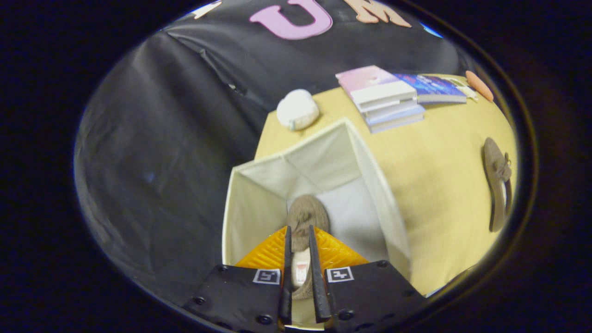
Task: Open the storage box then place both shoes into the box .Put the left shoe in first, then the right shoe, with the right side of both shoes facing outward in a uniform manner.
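Observation:
A cream fabric storage box (370, 185) stands open on the yellow table (439, 194). My gripper (299, 231) hangs over the box's opening, shut on a brown suede shoe (307, 212). The shoe's toe points down into the box beyond the fingertips, near the left wall. Its pale insole shows between the fingers. The other brown shoe (497, 182) lies on its side on the table, well to the right of the box.
A stack of books (384, 99) lies on the table beyond the box, with another book (434, 88) beside it. A white rounded object (297, 109) sits at the table's far left corner. An orange item (479, 85) rests past the books.

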Motion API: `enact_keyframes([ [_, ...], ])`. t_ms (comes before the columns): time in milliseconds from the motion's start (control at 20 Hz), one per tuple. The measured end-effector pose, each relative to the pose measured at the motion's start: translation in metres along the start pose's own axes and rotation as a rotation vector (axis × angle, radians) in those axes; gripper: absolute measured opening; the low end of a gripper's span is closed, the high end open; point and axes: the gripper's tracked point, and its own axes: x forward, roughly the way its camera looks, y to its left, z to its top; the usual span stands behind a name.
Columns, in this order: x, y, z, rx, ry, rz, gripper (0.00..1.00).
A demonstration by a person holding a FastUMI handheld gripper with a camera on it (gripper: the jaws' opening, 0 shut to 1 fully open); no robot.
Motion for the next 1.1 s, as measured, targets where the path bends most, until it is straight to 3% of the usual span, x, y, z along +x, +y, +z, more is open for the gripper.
enact_keyframes([
  [200,-0.032,-0.029,0.064,-0.019,-0.168,-0.026,0.22],
  [450,-0.070,-0.113,0.113,-0.009,-0.288,-0.157,0.22],
  [750,-0.119,-0.228,0.120,0.061,-0.323,-0.347,0.22],
  [1100,-0.157,-0.347,0.091,0.133,-0.295,-0.542,0.22],
])
